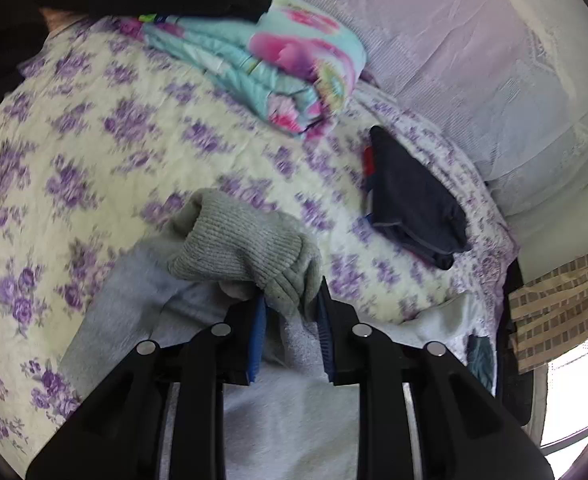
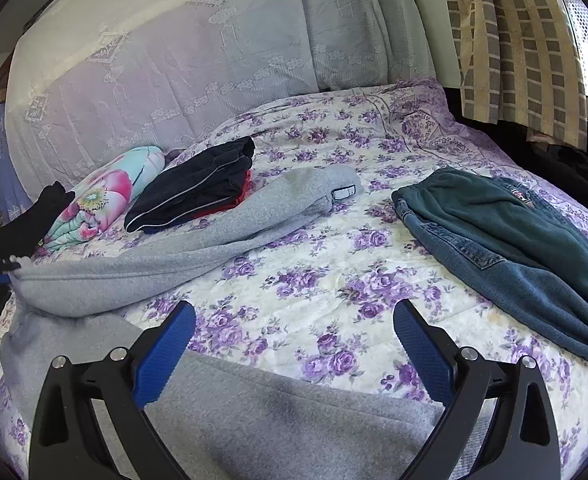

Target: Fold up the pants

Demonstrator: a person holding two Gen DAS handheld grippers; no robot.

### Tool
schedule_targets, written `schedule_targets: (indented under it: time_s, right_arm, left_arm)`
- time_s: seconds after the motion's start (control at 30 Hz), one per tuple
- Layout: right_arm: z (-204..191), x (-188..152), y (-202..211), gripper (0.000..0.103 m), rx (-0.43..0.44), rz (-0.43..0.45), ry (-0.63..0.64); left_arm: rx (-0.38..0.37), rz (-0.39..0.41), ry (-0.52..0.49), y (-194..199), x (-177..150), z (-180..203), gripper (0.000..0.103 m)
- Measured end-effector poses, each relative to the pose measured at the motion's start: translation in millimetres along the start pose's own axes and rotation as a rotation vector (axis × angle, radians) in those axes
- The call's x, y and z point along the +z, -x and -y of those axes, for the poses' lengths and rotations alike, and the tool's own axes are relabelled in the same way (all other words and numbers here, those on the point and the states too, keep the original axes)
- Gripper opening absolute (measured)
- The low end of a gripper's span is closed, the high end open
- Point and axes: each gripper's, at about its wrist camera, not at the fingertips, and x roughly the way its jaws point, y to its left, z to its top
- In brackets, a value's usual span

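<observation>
Your left gripper [image 1: 291,312] is right up close, and its blue pads [image 1: 257,340] are pinching the ribbed cuff [image 1: 241,248] of the grey pants [image 1: 289,412]. That cuff bunches up above the pads, so you cannot see how much cloth sits between them. More of the pants runs down under the black arms and is cut off at the bottom of the picture. This view is blurry, so the purple flowers on the bedspread [image 1: 93,128] look smeared.

Your right gripper [image 2: 294,344] is spread wide with nothing in it. It hangs just over the near part of the grey pants [image 2: 277,424], and you cannot tell if the pads touch the cloth. From here the pants stretch across the bedspread [image 2: 314,280], from the near edge up to the far end with a small white tag [image 2: 344,192]. At the far left edge the cloth is pulled to a point, where a bit of blue shows. That spot is tiny and dark, so it is hard to make out.

Behind the pants lie a dark folded pile [image 2: 197,192] with red under it, and a flowery rolled blanket [image 2: 105,200]. On your right sit green pants [image 2: 514,232] on top of jeans [image 2: 446,232], mostly covering them. Their far side runs out of view. A checked curtain [image 2: 514,40] hangs at the top right.
</observation>
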Motion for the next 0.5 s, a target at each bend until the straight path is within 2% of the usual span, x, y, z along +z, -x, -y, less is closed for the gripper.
schedule_targets:
  time_s: [0.07, 0.17, 0.2, 0.23, 0.27, 0.33, 0.37, 0.4, 0.5]
  right_arm:
    - [1, 1, -1, 0.099, -0.008, 0.002, 0.005]
    - [4, 2, -3, 0.099, -0.02, 0.001, 0.005]
    - [4, 3, -4, 0.099, -0.023, -0.002, 0.002]
    - [5, 3, -5, 0.1, -0.027, -0.007, -0.001]
    - [6, 4, -6, 0.1, -0.031, -0.01, 0.0]
    - [6, 8, -6, 0.099, -0.04, -0.013, 0.023]
    - [7, 12, -6, 0.1, -0.051, -0.009, 0.039]
    - [7, 15, -5, 0.1, -0.06, -0.004, 0.05]
    - [12, 38, -11, 0.1, -0.043, 0.003, 0.076]
  left_arm:
    - [-0.012, 0.015, 0.023, -1, 15, 8, 0.022]
    - [0.007, 0.015, 0.049, -29, 52, 22, 0.022]
    - [0.029, 0.008, 0.066, -42, 62, 21, 0.024]
    - [0.063, -0.014, 0.087, -63, 76, 15, 0.032]
    - [0.083, -0.032, 0.134, -80, 84, 3, 0.033]
    - [0.121, -0.069, 0.302, -111, 86, -32, 0.033]
    - [0.092, -0.053, 0.349, -116, 83, -45, 0.033]
    - [0.064, -0.023, 0.333, -113, 79, -48, 0.033]
    - [0.088, 0.067, 0.186, -88, 63, -34, 0.033]
